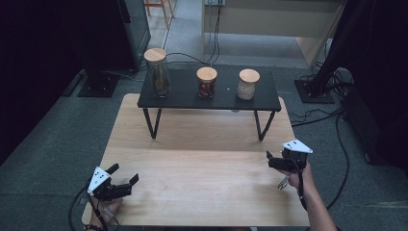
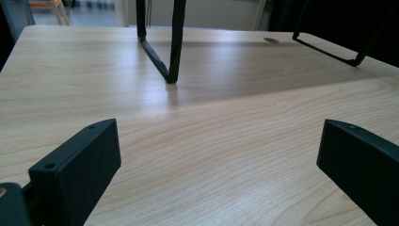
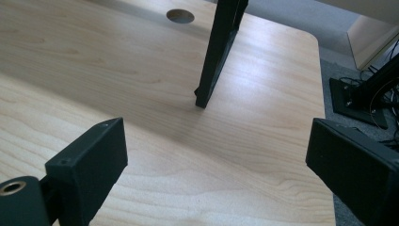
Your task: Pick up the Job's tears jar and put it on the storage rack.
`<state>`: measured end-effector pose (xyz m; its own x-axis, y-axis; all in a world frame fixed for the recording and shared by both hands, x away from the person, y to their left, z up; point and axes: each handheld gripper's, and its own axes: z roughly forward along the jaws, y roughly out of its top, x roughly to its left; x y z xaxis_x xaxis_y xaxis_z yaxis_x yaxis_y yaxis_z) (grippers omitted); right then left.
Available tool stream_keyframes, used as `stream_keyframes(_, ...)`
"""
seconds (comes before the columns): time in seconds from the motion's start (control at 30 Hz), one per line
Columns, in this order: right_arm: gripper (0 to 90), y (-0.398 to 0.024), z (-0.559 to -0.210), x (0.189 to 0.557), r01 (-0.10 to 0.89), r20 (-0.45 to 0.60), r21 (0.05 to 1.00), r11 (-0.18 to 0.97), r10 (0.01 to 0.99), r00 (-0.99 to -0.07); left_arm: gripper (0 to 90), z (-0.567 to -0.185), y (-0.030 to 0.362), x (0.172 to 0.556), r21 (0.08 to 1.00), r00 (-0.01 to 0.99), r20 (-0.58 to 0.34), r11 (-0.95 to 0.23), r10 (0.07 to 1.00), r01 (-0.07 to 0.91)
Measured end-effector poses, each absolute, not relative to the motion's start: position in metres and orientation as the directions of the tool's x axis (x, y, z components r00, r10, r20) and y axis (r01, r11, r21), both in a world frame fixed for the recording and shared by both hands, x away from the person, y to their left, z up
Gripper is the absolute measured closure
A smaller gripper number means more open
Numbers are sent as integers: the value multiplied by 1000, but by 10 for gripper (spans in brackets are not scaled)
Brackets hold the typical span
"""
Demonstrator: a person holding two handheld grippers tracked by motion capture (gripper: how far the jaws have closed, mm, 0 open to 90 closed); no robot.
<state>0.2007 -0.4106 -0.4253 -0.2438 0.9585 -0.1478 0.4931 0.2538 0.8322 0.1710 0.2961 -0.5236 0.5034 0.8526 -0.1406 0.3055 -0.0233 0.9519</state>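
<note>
Two grippers sit over the near part of a wooden table point(image 1: 202, 159), one at each side, and both are empty. The left gripper point(image 1: 126, 174) is held low at the near left corner, its jaws spread wide apart with bare wood between them, as the left gripper view point(image 2: 219, 155) shows. The right gripper point(image 1: 269, 159) is near the right edge of the table, a little farther from the person than the left one, held in a hand point(image 1: 303, 175) whose forearm comes in from the near right. Its jaws are also wide apart with nothing between them, seen in the right gripper view point(image 3: 216, 160).

A low black shelf point(image 1: 209, 98) on thin metal legs stands on the far half of the table. Three glass jars with round wooden lids stand in a row on top of it, well apart from both grippers: a tall jar point(image 1: 158, 72) at the left with dark contents, a short jar point(image 1: 207, 83) in the middle with reddish contents, and a short jar point(image 1: 248, 84) at the right with pale contents. The nearest shelf leg point(image 3: 219, 52) stands just ahead of the right gripper, and another leg point(image 2: 171, 47) stands ahead of the left gripper.
</note>
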Motion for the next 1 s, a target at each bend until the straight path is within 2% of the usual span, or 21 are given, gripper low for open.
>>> stream_keyframes(1.0,57,-417,-466,189,538,-125,809,238,963,-238,2,-521,294,173,948,504,-133,-39,853,317)
